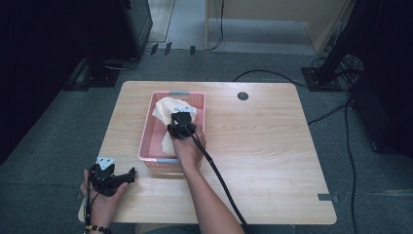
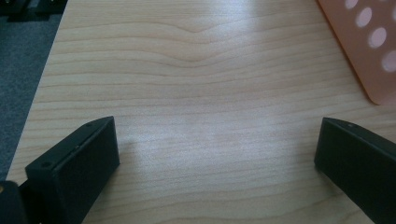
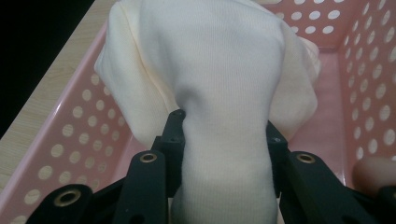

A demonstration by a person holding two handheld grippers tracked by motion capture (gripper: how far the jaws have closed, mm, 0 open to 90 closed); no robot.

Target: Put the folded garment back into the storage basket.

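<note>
On my left, the left gripper (image 1: 127, 175) is resting at the near left corner of the pale wooden table (image 1: 263, 146), its jaws standing wide apart with nothing between them but bare wood; the left gripper view is showing a corner of the pink perforated plastic basket (image 2: 369, 56) just ahead to one side, close but apart, and the grey floor past the table's edge on the other. Moving right, the basket (image 1: 148, 131) is sitting left of centre; the right gripper (image 1: 179, 117) is reaching down into it, jaws pinching a bunched fold of the cream knitted cloth (image 3: 210, 70); the cloth is lying heaped inside the basket, toward its far end. The right gripper view is showing the basket walls close on both sides; the high view is showing broad open tabletop to the right.
</note>
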